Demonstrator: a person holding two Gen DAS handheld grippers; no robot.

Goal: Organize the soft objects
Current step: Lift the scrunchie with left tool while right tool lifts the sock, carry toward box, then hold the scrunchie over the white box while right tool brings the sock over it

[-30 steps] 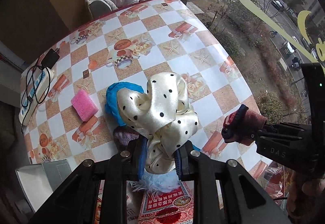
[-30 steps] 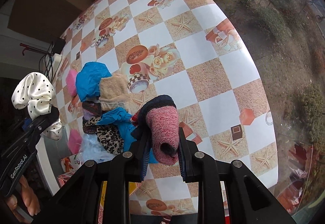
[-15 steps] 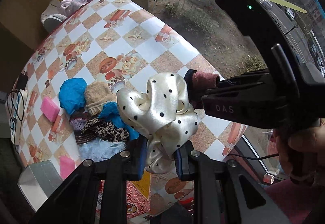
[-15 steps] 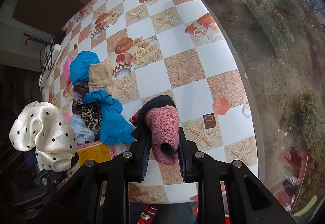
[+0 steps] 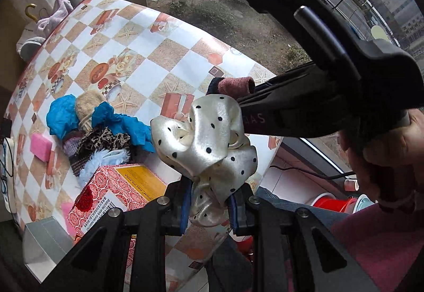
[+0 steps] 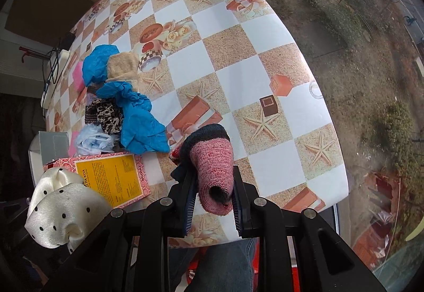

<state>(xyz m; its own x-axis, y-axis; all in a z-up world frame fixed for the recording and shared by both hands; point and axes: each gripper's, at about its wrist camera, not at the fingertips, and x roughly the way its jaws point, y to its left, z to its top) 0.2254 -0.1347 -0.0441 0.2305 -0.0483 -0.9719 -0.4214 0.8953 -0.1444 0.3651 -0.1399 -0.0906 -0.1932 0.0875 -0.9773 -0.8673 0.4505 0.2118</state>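
Clearly early: left tongs (image 5: 209, 208) clamp a polka-dot scrunchie (image 5: 204, 138), right tongs (image 6: 213, 206) clamp a pink sock (image 6: 214, 173), both above the desk (image 6: 238, 75); a heap of soft items (image 6: 119, 104) remains unsorted.

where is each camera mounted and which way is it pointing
Left wrist: rides the left gripper, looking down across the checkered table; shows its fingers clamping a cream polka-dot satin scrunchie, plus the right gripper and hand.
Right wrist: rides the right gripper, facing the table's window side; shows its fingers pinching a pink knit sock.
Shared: scrunchie, sock, blue cloth.
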